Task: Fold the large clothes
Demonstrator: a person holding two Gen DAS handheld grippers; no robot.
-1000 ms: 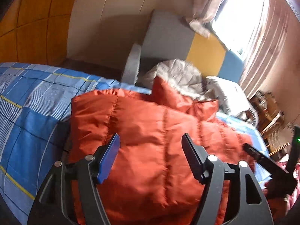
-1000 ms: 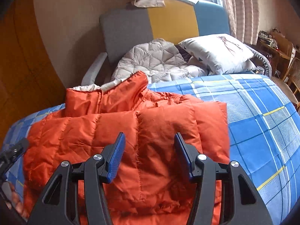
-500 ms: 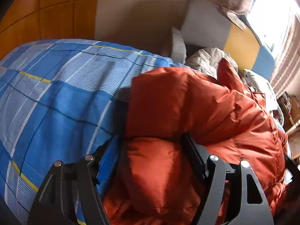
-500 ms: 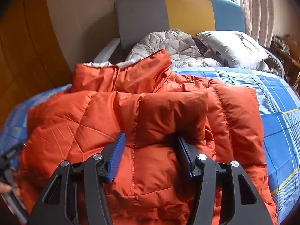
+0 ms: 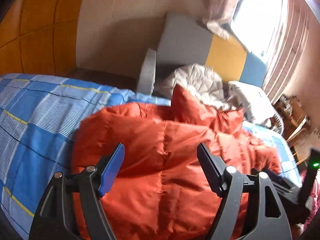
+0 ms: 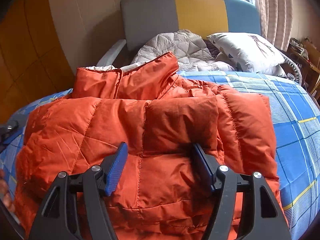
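Orange puffer jacket (image 6: 152, 132) on bed (image 6: 296, 120), sleeves folded in; both grippers' (image 5: 160, 168) (image 6: 160, 164) fingers opening, gripping nothing; further folding likely remains.

home bedroom: bed with blue plaid cotton sheet (image 6: 296, 108), grey-yellow-blue padded sofa (image 6: 200, 14), white printed pillow (image 6: 246, 50), pink pleated curtains (image 6: 276, 10).

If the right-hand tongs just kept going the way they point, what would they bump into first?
Most likely the orange puffer jacket: the right tongs, opening, angle down at its folded top layer, close ahead, with the bed beneath.
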